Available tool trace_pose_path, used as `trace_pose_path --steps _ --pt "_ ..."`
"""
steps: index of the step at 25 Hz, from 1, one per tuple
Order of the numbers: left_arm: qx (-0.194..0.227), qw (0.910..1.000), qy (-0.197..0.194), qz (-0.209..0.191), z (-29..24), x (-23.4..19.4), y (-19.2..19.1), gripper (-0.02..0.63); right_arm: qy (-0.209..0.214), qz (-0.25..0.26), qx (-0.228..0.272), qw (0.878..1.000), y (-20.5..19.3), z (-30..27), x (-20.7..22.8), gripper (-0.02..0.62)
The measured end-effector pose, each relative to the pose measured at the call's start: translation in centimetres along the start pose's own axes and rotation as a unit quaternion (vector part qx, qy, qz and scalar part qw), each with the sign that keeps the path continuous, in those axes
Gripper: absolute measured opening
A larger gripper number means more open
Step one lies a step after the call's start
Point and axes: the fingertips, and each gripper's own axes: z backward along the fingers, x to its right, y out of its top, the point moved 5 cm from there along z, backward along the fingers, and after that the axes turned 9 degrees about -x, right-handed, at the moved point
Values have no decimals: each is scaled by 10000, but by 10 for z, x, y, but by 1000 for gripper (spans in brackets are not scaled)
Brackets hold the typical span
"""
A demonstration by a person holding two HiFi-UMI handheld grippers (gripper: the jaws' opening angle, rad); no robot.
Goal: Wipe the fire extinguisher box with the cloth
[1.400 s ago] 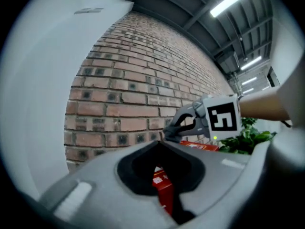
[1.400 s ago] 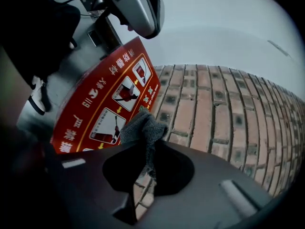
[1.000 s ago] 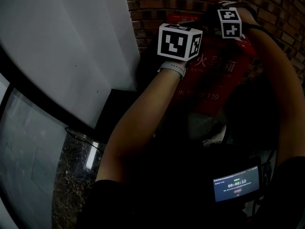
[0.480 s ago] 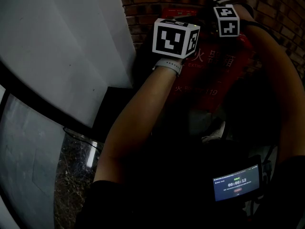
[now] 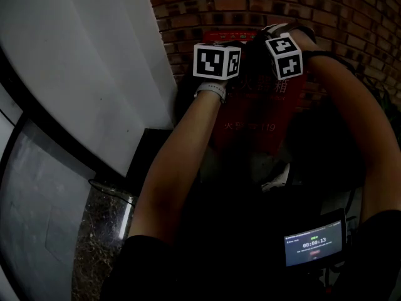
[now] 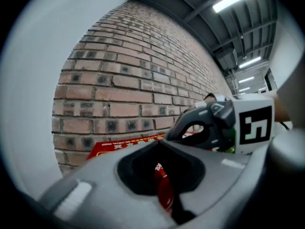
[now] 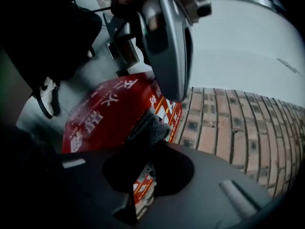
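The red fire extinguisher box with white characters stands against the brick wall. Both grippers hover over its top, only their marker cubes showing in the head view: left cube, right cube. In the right gripper view my right gripper is shut on a dark grey cloth, which lies against the box's red face near its edge. In the left gripper view my left gripper has its jaws together, the box's top edge beyond. The right gripper sits just to its right.
A white curved wall rises close on the left of the box. Dark speckled floor lies below it. A small screen glows at the person's waist. A white shoe stands on the floor by the box.
Both marker cubes have shifted left and drawn closer together over the box top. The head view has tilted up, showing more brick wall and the box's top edge.
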Motion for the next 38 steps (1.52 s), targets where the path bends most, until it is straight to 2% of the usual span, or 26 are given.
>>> trace_pose_path --steps 4,8,15,18,22,25,30,33,38 --pt "-21 9999 161 -4 8 13 2 3 21 48 60 10000 4 25 -13 28" --pt "52 9999 157 2 15 33 6 3 34 289 -55 9996 4 48 -24 29" --pt "75 9999 41 -115 17 47 15 3 -191 144 -671 9975 -43 69 -16 29" --pt "195 9997 73 -148 15 56 17 2 -351 43 -1023 9941 -68 68 -14 29" --pt "351 9987 249 -290 13 64 24 2 -421 -160 -1193 9918 -90 62 -16 29" --pt "444 9977 347 -381 8 68 31 3 -452 -232 -1203 9914 -97 52 -17 29" --pt "532 9973 401 -301 -1 68 38 3 -774 87 -1077 9911 -95 34 -15 29" --pt "435 9980 391 -253 -5 64 33 2 -786 33 -1066 9912 -95 22 -4 29" --pt "586 9974 298 -311 -2 71 35 3 -1097 -254 -1058 9880 -110 0 24 29"
